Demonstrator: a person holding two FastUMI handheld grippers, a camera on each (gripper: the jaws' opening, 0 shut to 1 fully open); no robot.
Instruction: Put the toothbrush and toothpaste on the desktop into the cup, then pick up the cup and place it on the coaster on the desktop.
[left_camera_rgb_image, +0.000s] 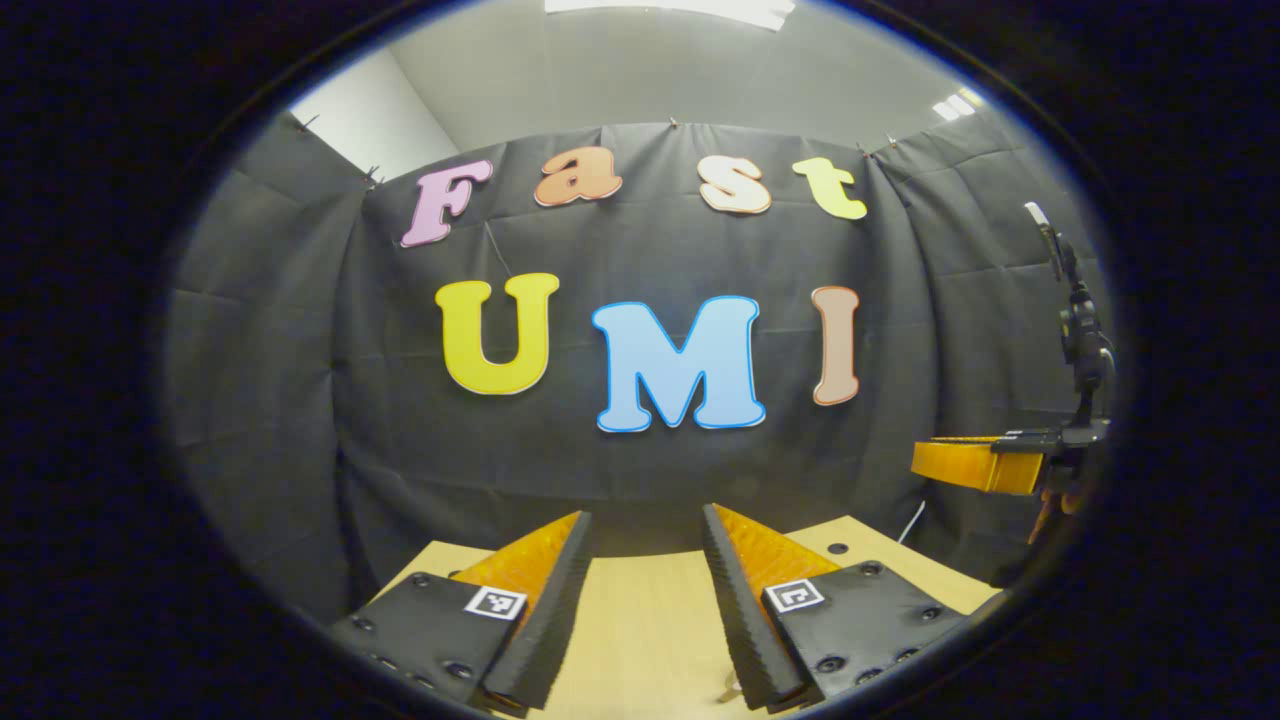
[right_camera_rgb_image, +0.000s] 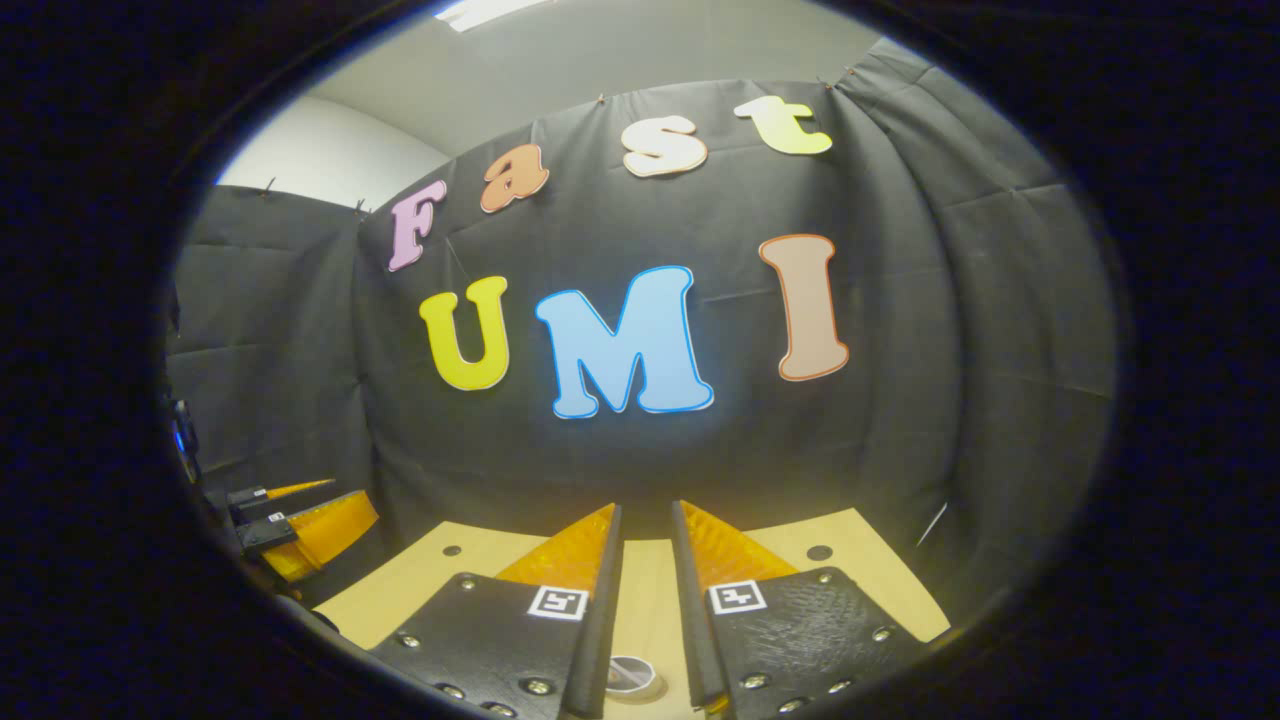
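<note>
Above the pale worktop (left_camera_rgb_image: 640, 620), the left claw (left_camera_rgb_image: 645, 560) gapes empty; the right claw (right_camera_rgb_image: 645, 560) stands narrowly parted, a round object (right_camera_rgb_image: 628, 676) at 6 o'clock.

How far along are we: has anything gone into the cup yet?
Nothing looks started. Both tongs are held up over the pale wooden desktop, facing the booth wall. The left tongs are open and empty. The right tongs show a narrow, empty gap. Both items, then the cup move, remain.

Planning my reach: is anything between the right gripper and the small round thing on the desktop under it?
Nothing visible does. The round thing lies on the desktop directly below the right gripper.
</note>
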